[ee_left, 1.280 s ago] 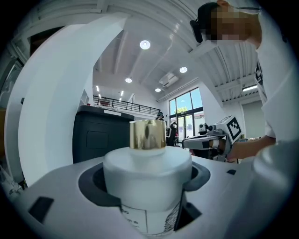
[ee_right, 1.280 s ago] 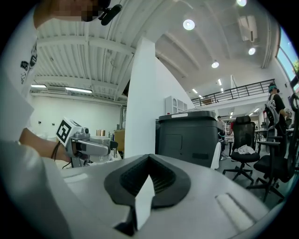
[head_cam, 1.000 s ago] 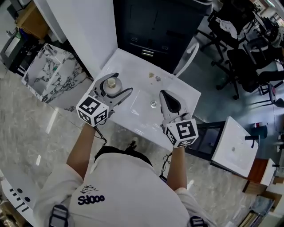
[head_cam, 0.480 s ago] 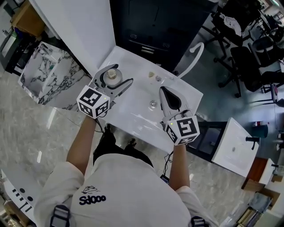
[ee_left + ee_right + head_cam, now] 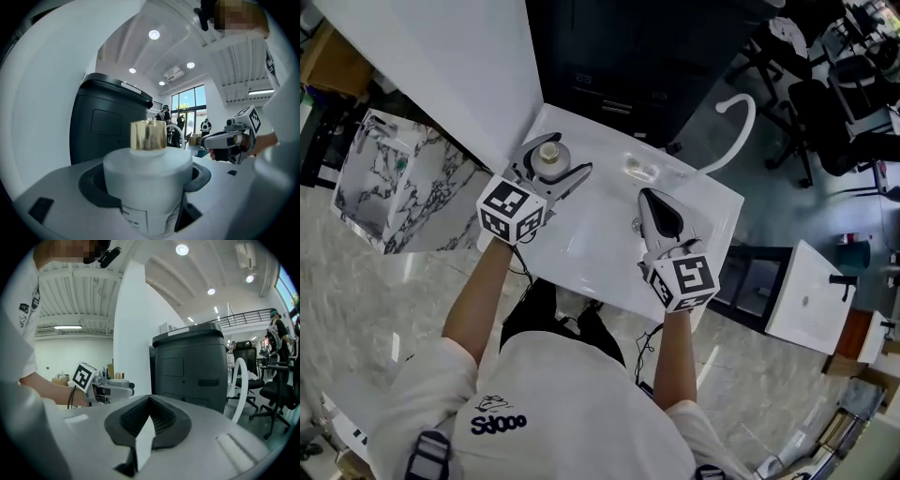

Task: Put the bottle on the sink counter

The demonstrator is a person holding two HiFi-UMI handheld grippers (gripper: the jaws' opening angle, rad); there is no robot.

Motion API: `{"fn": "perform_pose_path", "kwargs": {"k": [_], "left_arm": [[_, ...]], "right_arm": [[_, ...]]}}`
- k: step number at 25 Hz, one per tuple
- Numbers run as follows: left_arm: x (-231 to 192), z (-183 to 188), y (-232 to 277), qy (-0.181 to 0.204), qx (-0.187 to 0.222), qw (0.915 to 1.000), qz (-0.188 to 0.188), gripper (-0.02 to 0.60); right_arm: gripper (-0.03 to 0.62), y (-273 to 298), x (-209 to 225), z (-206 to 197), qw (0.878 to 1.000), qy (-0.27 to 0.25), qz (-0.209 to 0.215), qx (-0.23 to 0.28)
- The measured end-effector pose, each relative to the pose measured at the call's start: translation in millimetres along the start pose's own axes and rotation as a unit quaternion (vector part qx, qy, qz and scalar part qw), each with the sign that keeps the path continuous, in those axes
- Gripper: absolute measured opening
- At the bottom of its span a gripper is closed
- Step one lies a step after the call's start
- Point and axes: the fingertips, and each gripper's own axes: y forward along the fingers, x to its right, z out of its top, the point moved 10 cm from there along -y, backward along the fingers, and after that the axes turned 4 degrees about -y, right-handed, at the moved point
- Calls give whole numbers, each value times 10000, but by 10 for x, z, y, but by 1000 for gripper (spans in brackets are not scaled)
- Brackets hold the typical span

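The white sink desk [image 5: 712, 202] fills the middle of the head view. Its basin [image 5: 591, 244] is sunk in the centre, so the only level ground for setting anything down is the rim around it. Beyond the far edge stands a dark cabinet [image 5: 628, 56], and a white curved tap [image 5: 737, 97] arches up at the far right, which leaves the far left corner as the freest stretch of rim. That is likely why the left tongs [image 5: 561, 156] are held over that corner. They are clamped on the bottle [image 5: 549, 156], their jaws standing wide because the white body is broad and fills the gap between them. The grip sits on the body below the shoulder, so the bottle stays upright and its gold cap [image 5: 148, 135] is left free. Whether the base already rests on the desk cannot be told, since the jaws hide it in both views. The task looks close to done, with only the setting down and release left. The right tongs [image 5: 645, 197] hang over the basin with jaws together and nothing between them, parked well apart from the bottle, seemingly to stay out of the way. Just beyond their tip lies the drain [image 5: 636, 225]. On the far rim sits a small pale object [image 5: 639, 169], too small to identify, which is near enough to the bottle's corner to be worth avoiding.
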Motion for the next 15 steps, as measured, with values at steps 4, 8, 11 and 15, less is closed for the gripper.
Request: {"fn": "perform_pose_path", "kwargs": {"k": [4, 8, 11, 15], "left_arm": [[-291, -109, 126, 18, -98, 9999, -42, 345], [-542, -237, 280, -6, -101, 9999, -7, 345], [-658, -349, 402, 65, -61, 10000, 37, 345], [-750, -505, 554, 172, 50, 9998, 113, 345]], "right_arm": [[9, 281, -62, -75, 9998, 89, -108, -103], [9, 496, -54, -128, 9995, 103, -196, -203], [9, 594, -19, -179, 9992, 139, -264, -272], [9, 668, 17, -281, 9984, 273, -335, -351]]}}
